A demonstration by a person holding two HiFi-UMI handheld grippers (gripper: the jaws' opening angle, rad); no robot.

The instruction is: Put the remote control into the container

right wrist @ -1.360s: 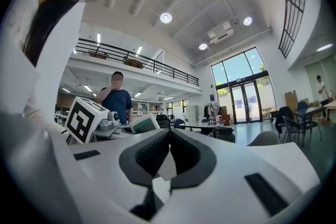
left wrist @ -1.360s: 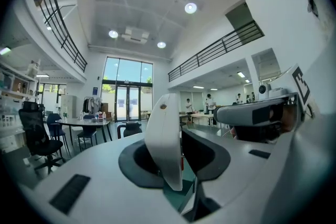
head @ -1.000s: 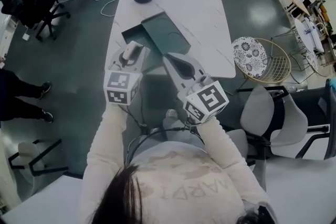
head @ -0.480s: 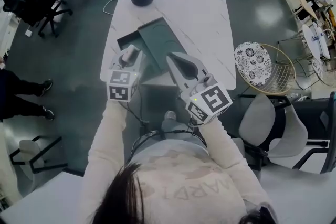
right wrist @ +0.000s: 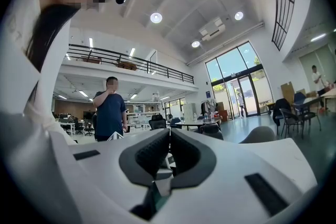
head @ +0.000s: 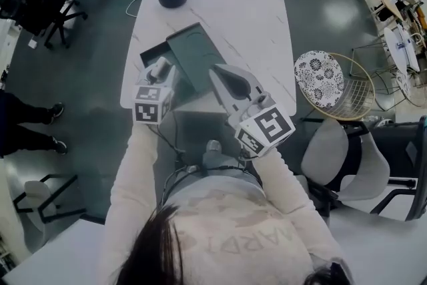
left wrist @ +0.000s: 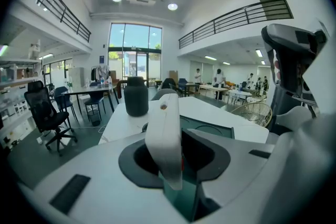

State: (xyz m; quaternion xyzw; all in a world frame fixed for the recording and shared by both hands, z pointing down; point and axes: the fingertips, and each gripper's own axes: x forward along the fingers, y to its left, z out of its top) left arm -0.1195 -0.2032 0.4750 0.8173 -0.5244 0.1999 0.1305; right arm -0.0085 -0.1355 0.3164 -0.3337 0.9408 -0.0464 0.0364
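Head view: the left tongs (head: 160, 70) hold the white remote control (head: 162, 65) over the near left edge of the green container (head: 195, 50) on the desk (head: 253, 17). The right tongs (head: 217, 74) are just right of the container.

Left gripper view: the remote control stands upright, clamped, with the container behind it.

Right gripper view: the right tongs are pressed together and empty.

White remote control held up, dark green container set on the table

The remote control (left wrist: 164, 136) is long, thin and white, with a small dark dot near its top end. It is stood almost upright, and its lower part is squeezed between the jaws of the left gripper (head: 160, 69). The container (head: 197, 55) is flat, square-cornered and dark green, and it is laid near the front edge of the white table (head: 247, 17). A second dark green piece is seen sticking out beside it. The remote control is kept just in front of the container, not inside it.
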